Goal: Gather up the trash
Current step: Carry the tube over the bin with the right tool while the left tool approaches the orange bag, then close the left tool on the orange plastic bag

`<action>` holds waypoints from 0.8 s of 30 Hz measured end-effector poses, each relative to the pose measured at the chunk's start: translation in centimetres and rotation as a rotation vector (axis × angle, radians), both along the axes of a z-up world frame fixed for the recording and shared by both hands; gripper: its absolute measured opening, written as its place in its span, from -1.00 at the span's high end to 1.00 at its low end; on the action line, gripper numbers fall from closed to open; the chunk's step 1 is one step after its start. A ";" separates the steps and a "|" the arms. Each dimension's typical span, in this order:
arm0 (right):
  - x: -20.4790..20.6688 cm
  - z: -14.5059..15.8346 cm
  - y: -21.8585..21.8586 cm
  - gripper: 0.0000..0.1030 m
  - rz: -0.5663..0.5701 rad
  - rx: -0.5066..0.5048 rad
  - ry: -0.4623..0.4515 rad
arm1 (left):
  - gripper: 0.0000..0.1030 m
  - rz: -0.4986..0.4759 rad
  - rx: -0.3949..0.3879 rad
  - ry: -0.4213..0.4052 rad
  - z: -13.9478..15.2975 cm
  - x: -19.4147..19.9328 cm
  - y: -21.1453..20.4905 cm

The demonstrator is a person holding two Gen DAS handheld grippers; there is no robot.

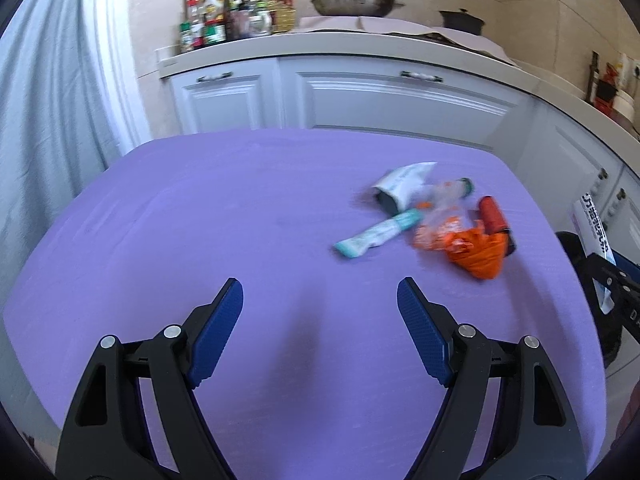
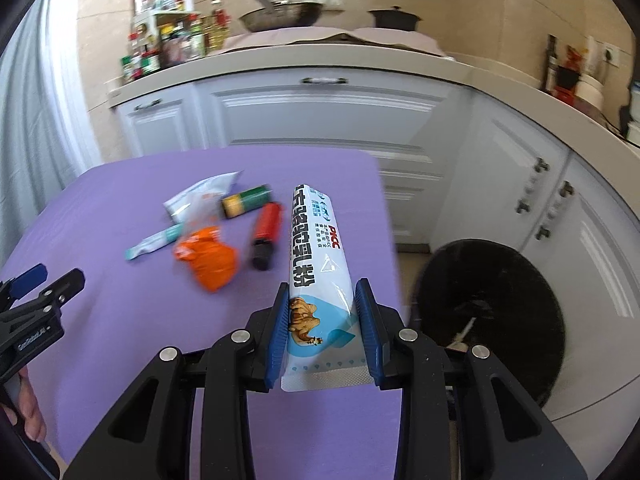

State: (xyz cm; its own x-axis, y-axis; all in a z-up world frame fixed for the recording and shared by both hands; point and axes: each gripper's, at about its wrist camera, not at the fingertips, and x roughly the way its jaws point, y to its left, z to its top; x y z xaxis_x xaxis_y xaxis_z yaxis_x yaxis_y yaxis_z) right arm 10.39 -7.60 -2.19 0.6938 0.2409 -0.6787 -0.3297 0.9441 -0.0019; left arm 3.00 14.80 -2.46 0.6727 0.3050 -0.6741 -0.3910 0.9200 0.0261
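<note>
- A white and blue sachet (image 2: 320, 280) is pinched at its lower end between the blue pads of the right gripper (image 2: 322, 292), above the right edge of the purple-covered table (image 2: 100, 200).
- More trash is left on the cloth: an orange wrapper (image 2: 210, 258), a red tube (image 2: 266, 234), a green roll (image 2: 246, 200), a teal stick pack (image 2: 154, 242) and a white pouch (image 2: 200, 194), clustered close together.
- The left gripper (image 1: 320, 300) is held over bare cloth, fingers spread wide, nothing between them.
- A round black bin (image 2: 492, 320) is seen on the floor beside the table, before white cabinets (image 2: 320, 116).
</note>
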 end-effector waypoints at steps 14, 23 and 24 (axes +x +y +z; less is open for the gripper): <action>3.5 -0.9 -8.1 0.35 -0.174 0.026 -0.010 | -0.53 -0.152 0.021 0.021 -0.5 6.5 -7.4; 5.3 -2.5 -11.5 0.35 -0.231 0.053 0.021 | -0.67 -0.158 0.036 0.059 -1.7 10.1 -8.8; 5.4 -2.6 -11.7 0.35 -0.233 0.054 0.023 | -0.67 -0.154 0.032 0.066 -1.9 10.3 -8.8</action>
State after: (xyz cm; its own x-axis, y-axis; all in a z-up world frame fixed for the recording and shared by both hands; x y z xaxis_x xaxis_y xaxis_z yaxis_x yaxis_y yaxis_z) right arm 15.81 -19.25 -4.82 0.7197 0.1130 -0.6851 -0.1026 0.9931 0.0560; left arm 13.32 6.04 -4.36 0.6680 0.2241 -0.7096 -0.2421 0.9672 0.0775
